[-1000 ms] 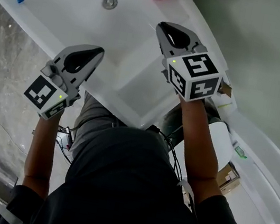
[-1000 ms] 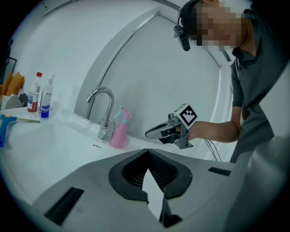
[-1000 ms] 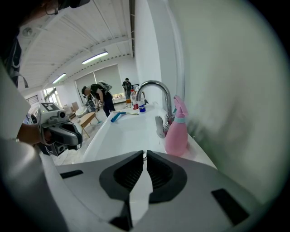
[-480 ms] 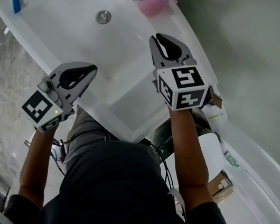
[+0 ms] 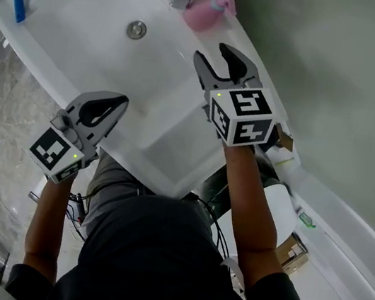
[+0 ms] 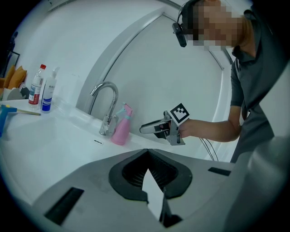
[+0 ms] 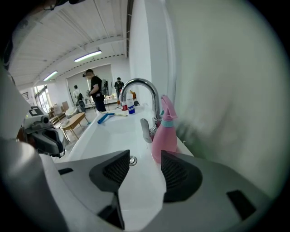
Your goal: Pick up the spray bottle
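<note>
Right gripper [image 5: 214,53] has neared the upright spray bottle [image 7: 164,136], nozzle facing the faucet [image 7: 140,84], jaws opening empty; left gripper [image 5: 119,101] closed.

No legible text or labels

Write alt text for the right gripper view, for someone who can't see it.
The right gripper, its jaws opening with nothing between them, points at a pink spray bottle standing just beyond them. The bottle stands beside a chrome faucet on the rim of a white sink, close to a pale wall on the right.
</note>
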Demonstrator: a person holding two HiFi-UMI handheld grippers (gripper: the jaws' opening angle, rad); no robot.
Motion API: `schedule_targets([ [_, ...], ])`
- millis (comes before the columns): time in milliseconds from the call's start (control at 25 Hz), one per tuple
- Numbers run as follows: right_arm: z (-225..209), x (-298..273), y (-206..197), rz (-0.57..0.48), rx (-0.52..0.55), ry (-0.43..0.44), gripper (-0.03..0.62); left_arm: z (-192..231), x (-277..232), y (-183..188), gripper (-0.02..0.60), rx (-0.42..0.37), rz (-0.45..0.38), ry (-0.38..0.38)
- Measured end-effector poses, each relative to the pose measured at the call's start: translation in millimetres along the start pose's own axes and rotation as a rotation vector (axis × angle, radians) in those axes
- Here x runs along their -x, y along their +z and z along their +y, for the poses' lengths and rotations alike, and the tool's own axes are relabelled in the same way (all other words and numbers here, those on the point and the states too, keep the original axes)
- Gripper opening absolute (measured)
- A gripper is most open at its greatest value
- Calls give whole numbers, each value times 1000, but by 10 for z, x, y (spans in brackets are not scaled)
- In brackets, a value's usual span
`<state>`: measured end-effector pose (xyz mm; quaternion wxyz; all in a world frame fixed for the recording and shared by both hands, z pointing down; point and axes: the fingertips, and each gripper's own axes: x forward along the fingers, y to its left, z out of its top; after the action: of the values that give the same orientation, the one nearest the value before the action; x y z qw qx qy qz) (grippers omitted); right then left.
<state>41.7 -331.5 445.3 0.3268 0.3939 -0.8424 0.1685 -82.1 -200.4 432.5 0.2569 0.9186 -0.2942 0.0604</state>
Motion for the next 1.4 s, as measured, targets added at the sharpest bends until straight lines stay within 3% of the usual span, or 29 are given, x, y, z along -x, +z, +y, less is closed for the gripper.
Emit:
schedule_targets([
  [680, -412, -175, 326, -53, 3, -76, 229, 67, -88, -63, 3, 38, 11, -2],
  [1400, -724, -414, 527, -185, -25, -159, 225, 226, -124, -151, 3, 90, 23, 6],
])
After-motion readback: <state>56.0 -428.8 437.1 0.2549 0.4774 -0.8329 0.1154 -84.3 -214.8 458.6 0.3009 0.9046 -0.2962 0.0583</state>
